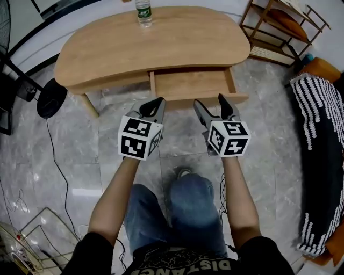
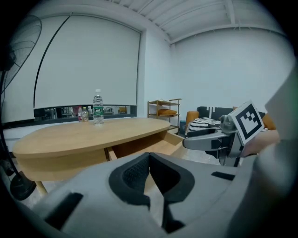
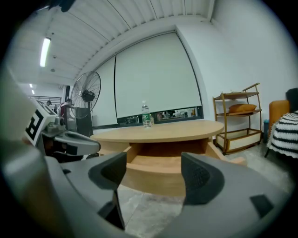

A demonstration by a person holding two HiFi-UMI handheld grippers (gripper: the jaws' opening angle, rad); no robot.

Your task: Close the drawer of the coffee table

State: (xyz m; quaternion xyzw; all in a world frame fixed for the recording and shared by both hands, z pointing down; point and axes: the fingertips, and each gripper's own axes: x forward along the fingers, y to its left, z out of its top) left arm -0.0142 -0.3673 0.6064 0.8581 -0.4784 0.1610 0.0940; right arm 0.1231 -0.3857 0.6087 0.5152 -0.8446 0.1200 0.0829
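Observation:
A light wooden coffee table (image 1: pixel 134 43) has its drawer (image 1: pixel 191 83) pulled out toward me, and the drawer looks empty inside. Both grippers hang just in front of the drawer front (image 1: pixel 236 98), apart from it. My left gripper (image 1: pixel 155 103) is shut with nothing between its pads (image 2: pixel 135 174). My right gripper (image 1: pixel 213 106) is open and empty. In the right gripper view, the drawer front (image 3: pixel 158 179) fills the gap between the right gripper's (image 3: pixel 153 173) jaws, some way ahead. In the left gripper view the drawer (image 2: pixel 153 145) lies ahead to the right.
A water bottle (image 1: pixel 143 13) stands at the table's far edge. A standing fan's base (image 1: pixel 51 99) and a cable lie to the left. A wooden shelf (image 1: pixel 279 27) and a sofa with a striped throw (image 1: pixel 322 139) are on the right. My knees (image 1: pixel 188 198) are below.

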